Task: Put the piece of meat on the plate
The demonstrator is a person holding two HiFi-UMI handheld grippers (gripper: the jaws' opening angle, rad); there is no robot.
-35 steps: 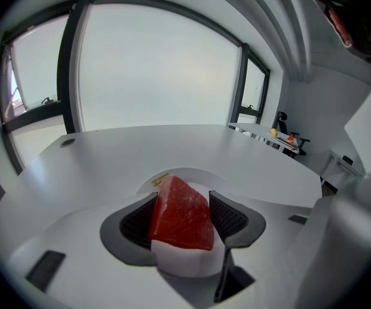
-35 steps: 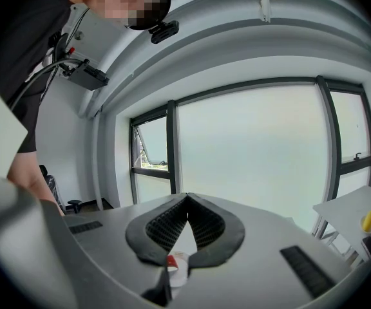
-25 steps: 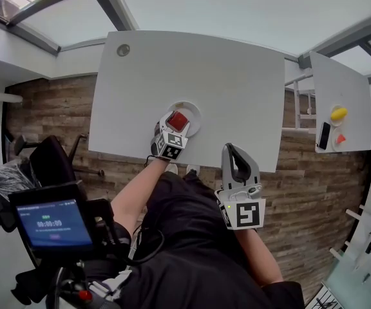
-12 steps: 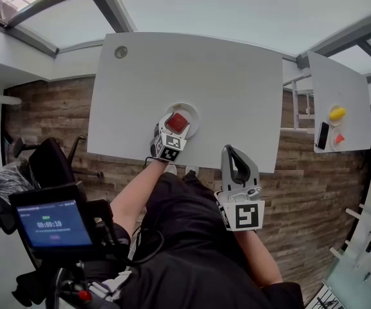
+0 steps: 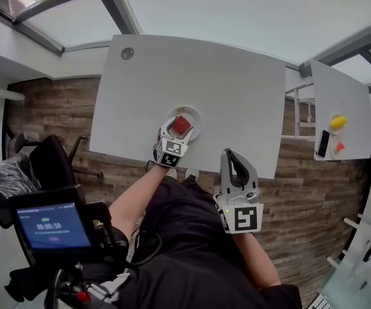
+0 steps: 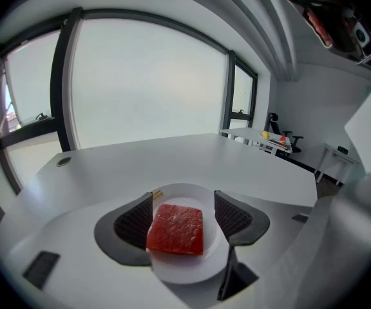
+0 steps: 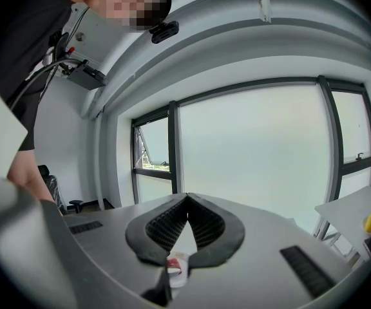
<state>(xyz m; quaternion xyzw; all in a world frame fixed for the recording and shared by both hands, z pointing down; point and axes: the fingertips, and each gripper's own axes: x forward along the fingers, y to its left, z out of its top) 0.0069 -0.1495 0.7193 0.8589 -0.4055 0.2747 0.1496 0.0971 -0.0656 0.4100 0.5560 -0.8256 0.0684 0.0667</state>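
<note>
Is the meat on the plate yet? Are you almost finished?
Nearly done. The piece of meat already lies flat on the plate. The left tool is open around it, not squeezing. All that looks left is lifting that tool away. The right tool is shut and empty, off to the side.

White tabletop (image 5: 198,82): round grommet (image 5: 127,53) at far left corner. White plate (image 5: 194,113) near front edge, left of middle. Red meat (image 5: 180,127) on plate, left gripper (image 5: 181,121) over it, jaws either side. Right gripper (image 5: 231,154) at front edge, right of plate, tips together. Second table (image 5: 350,95) at right: yellow object (image 5: 338,121), dark flat device (image 5: 323,143), small red item (image 5: 339,147).
</note>
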